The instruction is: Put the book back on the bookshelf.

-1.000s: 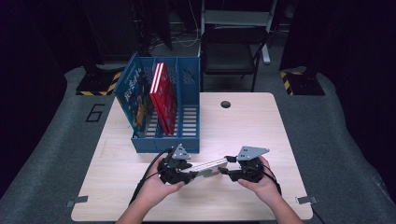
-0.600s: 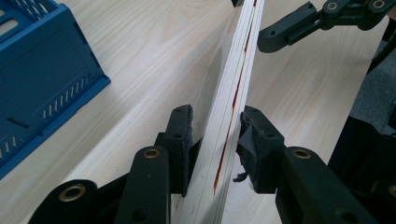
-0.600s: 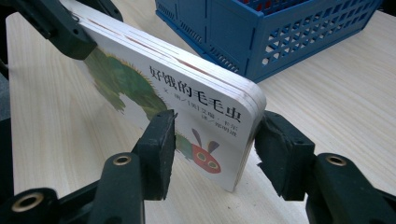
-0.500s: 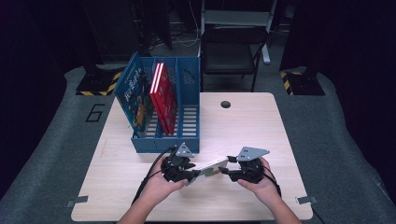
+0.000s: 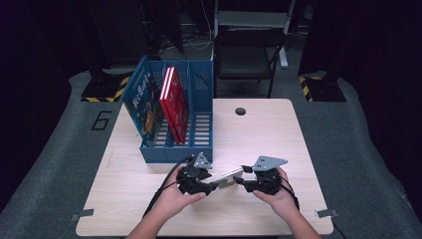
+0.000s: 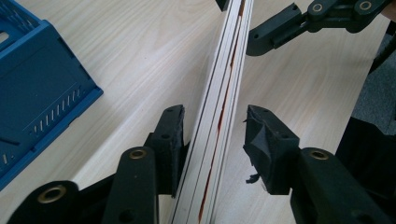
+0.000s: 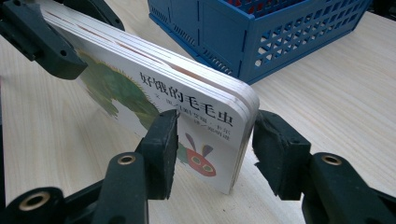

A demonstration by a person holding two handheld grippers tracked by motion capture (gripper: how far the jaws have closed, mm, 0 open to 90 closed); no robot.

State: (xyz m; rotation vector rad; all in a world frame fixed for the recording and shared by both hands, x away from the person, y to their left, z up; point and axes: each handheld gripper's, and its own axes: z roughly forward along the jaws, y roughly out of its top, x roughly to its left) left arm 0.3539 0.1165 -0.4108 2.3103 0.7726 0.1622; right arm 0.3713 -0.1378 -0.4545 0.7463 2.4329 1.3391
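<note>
Left gripper [image 6: 212,154]: jaws just been opening, book [image 6: 224,102] between them, left pad touching, right pad clear, so released. Right gripper [image 7: 212,149]: left pad on the cover, right pad off the spine side; no real clamp visible, loose at best. Book sits low-centre in high view [image 5: 226,175], spanning both grippers, in front of the blue rack [image 5: 201,149]. Two books racked; judging by that, this one's left to slot in.

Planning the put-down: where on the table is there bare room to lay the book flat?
Bare: the table's right half, from the blue rack across to the right edge, past the small round hole; also the left strip beside the rack. Crowded: front centre, where both grippers hold the book, and the rack's corner.
</note>
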